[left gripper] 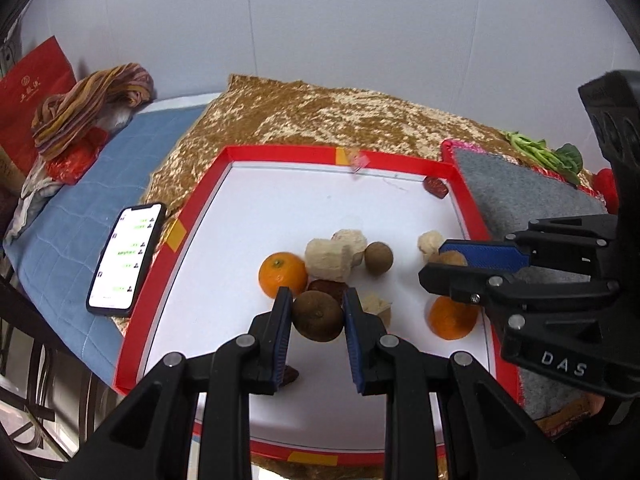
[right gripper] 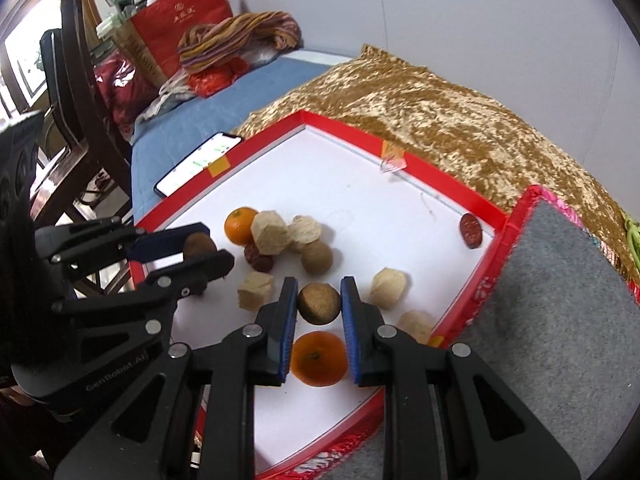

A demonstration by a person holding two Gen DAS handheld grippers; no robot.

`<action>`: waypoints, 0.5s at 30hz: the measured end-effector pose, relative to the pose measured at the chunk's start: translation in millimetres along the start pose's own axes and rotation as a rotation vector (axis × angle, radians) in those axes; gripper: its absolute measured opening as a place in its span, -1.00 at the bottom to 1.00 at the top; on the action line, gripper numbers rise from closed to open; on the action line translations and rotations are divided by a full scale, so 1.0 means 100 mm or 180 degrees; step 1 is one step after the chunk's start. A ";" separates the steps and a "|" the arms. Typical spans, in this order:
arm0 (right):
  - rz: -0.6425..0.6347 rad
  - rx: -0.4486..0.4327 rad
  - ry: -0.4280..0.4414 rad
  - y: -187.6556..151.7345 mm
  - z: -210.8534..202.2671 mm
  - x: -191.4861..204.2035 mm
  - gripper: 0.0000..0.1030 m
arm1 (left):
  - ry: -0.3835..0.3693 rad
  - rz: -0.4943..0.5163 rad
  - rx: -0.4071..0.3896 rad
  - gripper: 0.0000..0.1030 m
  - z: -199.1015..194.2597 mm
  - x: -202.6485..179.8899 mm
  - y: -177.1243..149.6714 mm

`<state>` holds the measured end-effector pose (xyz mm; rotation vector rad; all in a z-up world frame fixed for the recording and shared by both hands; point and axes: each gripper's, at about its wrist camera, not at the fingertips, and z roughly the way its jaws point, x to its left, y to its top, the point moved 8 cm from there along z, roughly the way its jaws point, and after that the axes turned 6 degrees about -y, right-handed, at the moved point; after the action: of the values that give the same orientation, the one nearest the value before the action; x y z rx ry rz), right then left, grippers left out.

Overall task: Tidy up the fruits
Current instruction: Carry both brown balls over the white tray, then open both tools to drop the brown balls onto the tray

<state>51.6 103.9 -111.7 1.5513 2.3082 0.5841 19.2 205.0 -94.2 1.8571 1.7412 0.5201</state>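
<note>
A red-rimmed white tray (left gripper: 280, 156) holds mixed fruit. My left gripper (left gripper: 316, 300) is shut on a brown round fruit (left gripper: 318, 316); it shows in the right wrist view (right gripper: 200, 246) between the left fingers. My right gripper (right gripper: 319, 286) is shut on another brown round fruit (right gripper: 319, 304), just above an orange (right gripper: 319, 364). In the left wrist view the right gripper (left gripper: 440, 258) grips that fruit (left gripper: 450, 258) over the orange (left gripper: 452, 318). A second orange (left gripper: 282, 274), beige husked fruits (left gripper: 326, 258), a third brown ball (left gripper: 378, 258) and red dates (left gripper: 435, 187) lie around.
A phone (left gripper: 128, 258) lies left of the tray on a blue quilt (left gripper: 100, 184). A grey felt lid (right gripper: 560, 300) leans at the tray's right. A gold cloth (left gripper: 320, 120), a striped scarf (left gripper: 92, 108), a red bag (left gripper: 32, 92) and greens (left gripper: 548, 154) lie behind.
</note>
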 end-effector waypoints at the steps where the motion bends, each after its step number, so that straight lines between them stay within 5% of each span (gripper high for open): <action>1: -0.0011 0.0013 -0.0001 -0.01 0.01 0.02 -0.55 | 0.0007 -0.0001 0.0010 -0.53 0.01 0.00 -0.01; 15: -0.0086 0.0099 -0.0094 -0.12 0.09 0.07 -0.54 | 0.0307 -0.0196 0.0139 -0.46 0.06 0.13 -0.06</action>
<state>43.9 107.7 -125.2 1.5298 2.3232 0.5174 19.2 217.6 -104.1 1.8288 1.8807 0.5602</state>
